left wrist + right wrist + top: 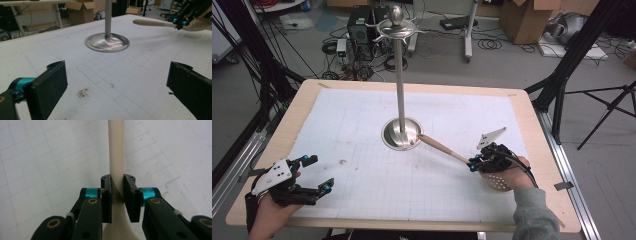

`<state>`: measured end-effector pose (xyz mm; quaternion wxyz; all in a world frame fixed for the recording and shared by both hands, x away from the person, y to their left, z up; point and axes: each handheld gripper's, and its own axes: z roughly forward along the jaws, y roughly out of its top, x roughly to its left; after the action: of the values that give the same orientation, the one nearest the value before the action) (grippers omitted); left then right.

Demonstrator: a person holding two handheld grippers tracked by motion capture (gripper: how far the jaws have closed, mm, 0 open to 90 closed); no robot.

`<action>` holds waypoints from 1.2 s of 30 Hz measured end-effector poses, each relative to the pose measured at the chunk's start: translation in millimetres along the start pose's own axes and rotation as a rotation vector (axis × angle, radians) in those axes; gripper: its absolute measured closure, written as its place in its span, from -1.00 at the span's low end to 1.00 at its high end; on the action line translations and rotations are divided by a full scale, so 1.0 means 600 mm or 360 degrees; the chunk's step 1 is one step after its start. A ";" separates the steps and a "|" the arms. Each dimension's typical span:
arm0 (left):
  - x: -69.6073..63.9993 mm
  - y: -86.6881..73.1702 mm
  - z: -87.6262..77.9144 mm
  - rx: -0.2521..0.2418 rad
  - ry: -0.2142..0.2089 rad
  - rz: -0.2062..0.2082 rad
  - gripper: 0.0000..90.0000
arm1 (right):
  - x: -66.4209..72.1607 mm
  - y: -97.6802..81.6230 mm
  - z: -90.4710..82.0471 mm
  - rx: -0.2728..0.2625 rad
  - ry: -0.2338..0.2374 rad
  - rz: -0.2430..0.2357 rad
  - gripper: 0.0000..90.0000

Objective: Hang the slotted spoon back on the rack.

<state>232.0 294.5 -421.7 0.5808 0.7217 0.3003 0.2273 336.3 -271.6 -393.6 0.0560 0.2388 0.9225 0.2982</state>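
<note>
A: Where is the slotted spatula point(472, 165)?
B: On the right of the desk point(532, 130); the right claw point(474, 164) is clenched on its pale handle, whose tip points at the metal stand point(401, 132) in the middle.
A: And the left claw point(314, 174)?
B: Released, jaws wide apart, near the left edge; nothing between them.

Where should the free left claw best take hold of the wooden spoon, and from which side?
Probably the bare handle between the stand's base and the right claw, from above. It is slim, raised off the table, and the right claw already holds its neck.
</note>
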 end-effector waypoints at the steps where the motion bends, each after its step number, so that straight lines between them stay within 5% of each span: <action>1: 0.000 0.000 0.000 0.0000 0.0001 -0.0004 -0.92 | 0.000 0.000 -0.002 -0.0028 0.0007 0.0004 0.74; 13: 0.000 -0.001 0.000 -0.0003 -0.0006 0.0002 -0.92 | -0.001 -0.001 -0.038 -0.0286 0.0037 0.0024 0.74; 36: -0.001 -0.001 0.000 -0.0002 -0.0014 -0.0004 -0.92 | 0.005 0.029 -0.105 -0.0539 0.0083 -0.0029 0.74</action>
<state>231.5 294.0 -422.3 0.5829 0.7220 0.2985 0.2234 325.5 -290.9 -332.3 0.0742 0.2096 0.8623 0.4550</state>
